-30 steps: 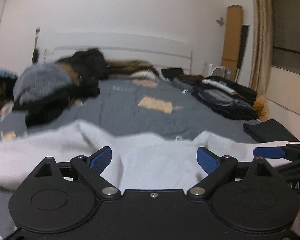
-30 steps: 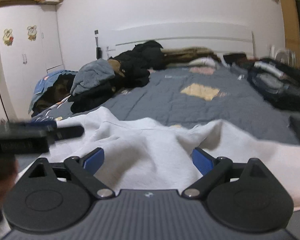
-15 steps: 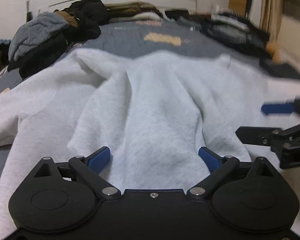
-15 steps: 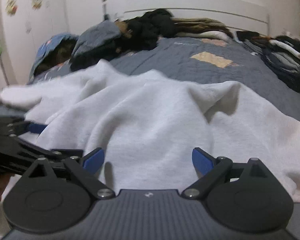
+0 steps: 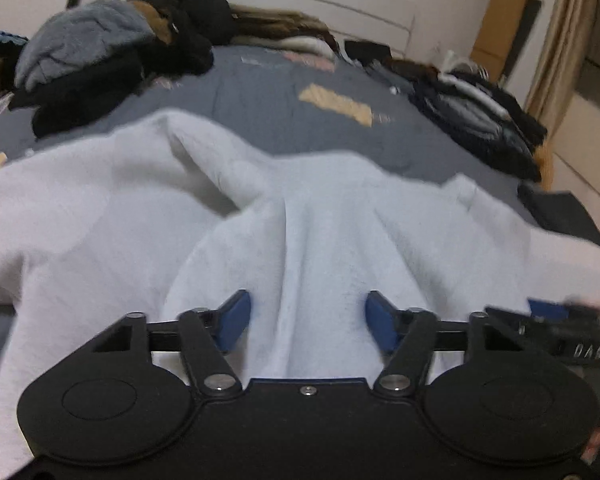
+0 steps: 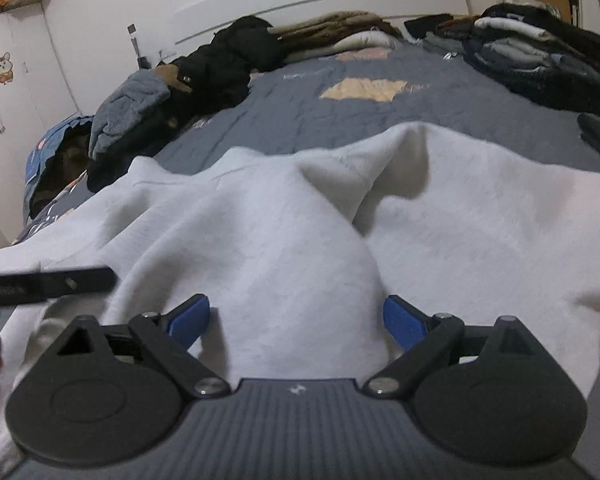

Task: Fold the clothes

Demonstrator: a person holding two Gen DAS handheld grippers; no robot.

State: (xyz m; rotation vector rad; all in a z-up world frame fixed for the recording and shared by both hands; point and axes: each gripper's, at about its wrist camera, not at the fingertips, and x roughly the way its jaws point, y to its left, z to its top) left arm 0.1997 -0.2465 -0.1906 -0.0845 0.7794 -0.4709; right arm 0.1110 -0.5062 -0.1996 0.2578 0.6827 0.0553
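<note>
A white sweatshirt [image 5: 300,240] lies spread and rumpled over the near part of the bed [image 5: 268,96], with a raised ridge of cloth running toward each camera. The left gripper [image 5: 308,316] is low over the near edge of the sweatshirt; its jaws have just been closing and now stand about half open, with a fold of the cloth between the blue pads [image 5: 234,320]. The pads seem not to press the fold yet, so it is probably not gripped. The right gripper [image 6: 296,320] sits beside it on the same edge, its jaws wide open around a thick hump of the cloth, and nothing is held there either. Each gripper shows at the side of the other's view, so the two are close together along the edge. This placing makes sense: with one grip at each side of the hem the person can lift the edge evenly and bring it over for a fold. The step in hand looks like taking hold, and the folding itself is not yet begun. Dark and grey clothes [image 6: 172,108] are heaped at the far left of the bed, and a folded stack [image 6: 540,60] is at the far right, well apart from the sweatshirt.
</note>
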